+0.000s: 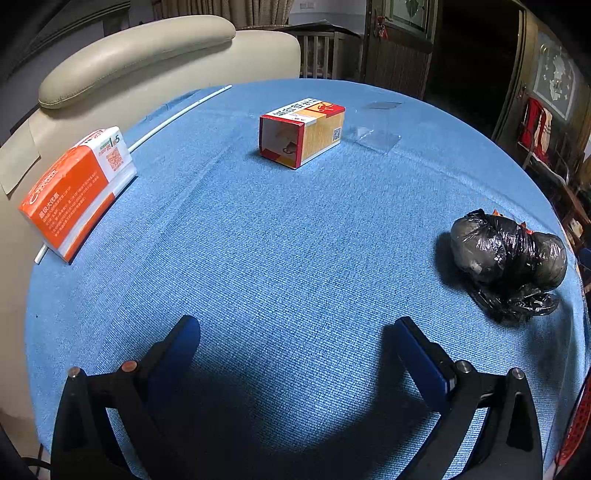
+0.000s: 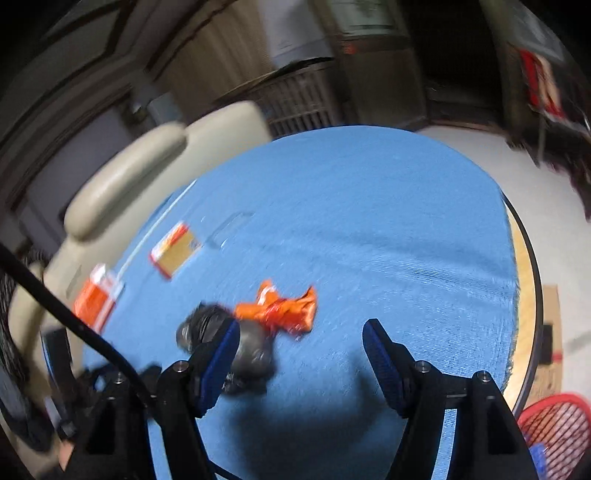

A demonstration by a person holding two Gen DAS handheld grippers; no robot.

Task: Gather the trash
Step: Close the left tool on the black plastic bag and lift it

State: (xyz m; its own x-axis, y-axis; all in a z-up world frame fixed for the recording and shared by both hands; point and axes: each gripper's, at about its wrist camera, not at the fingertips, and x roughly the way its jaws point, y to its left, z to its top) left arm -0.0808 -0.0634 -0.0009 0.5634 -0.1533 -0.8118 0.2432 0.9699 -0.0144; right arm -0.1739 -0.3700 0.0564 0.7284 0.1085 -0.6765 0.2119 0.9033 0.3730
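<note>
A home living or dining room: a round table point(image 1: 258, 240) under a blue cloth stands against a cream leather sofa point(image 1: 129, 62). Behind are curtains point(image 1: 236, 11), a dark wooden door point(image 1: 399, 40), a slatted wooden crib point(image 1: 317, 51), and red clothing point(image 1: 535, 125) hanging at right.

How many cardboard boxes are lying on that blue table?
2. The red-and-yellow box lies open-ended near the table's middle, beside a clear plastic case. The orange-and-white box sits at the left edge by the sofa. None seem hidden.
</note>
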